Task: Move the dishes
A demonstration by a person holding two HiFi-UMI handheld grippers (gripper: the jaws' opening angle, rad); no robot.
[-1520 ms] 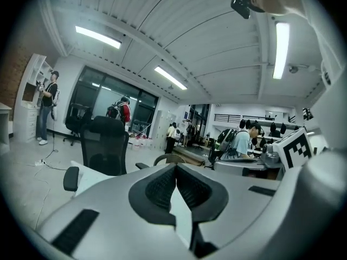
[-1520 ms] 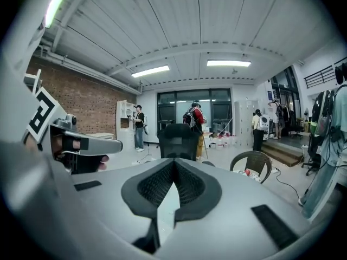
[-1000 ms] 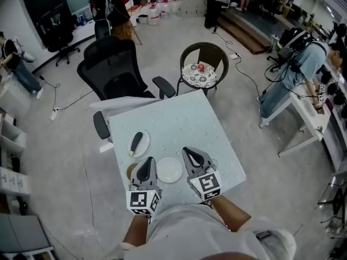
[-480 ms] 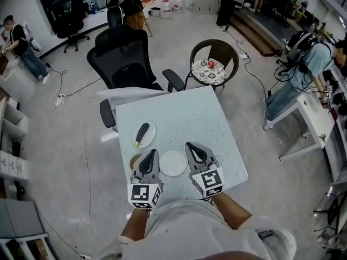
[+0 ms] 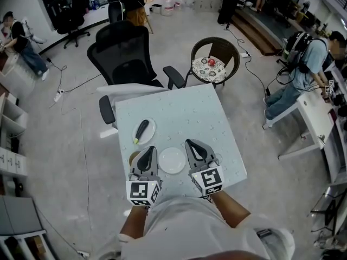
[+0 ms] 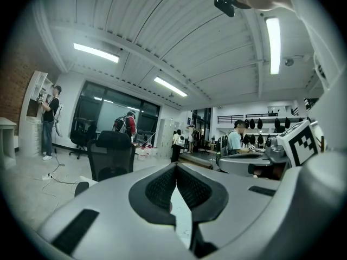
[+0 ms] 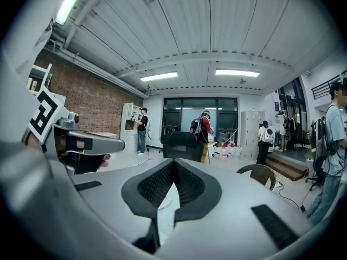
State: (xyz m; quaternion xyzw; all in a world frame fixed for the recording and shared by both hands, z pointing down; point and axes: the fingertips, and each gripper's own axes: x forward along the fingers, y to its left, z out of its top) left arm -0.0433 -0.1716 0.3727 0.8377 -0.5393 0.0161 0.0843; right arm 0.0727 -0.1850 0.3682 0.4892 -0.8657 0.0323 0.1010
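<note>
Little has shifted since before: left gripper (image 5: pixel 147 155) and right gripper (image 5: pixel 195 148) hover over the table (image 5: pixel 209 121), jaws together, empty, flanking a bare plate (image 5: pixel 172 161). A second plate (image 5: pixel 150 136), farther back, holds a dark vegetable (image 5: pixel 141 129).

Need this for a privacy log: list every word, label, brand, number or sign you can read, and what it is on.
No readable words, brands or numbers in any view.
Left gripper: black-and-white square marker pattern, no letters.
Right gripper: same kind of marker, no letters.
Elsewhere: any print is too small to read.
</note>
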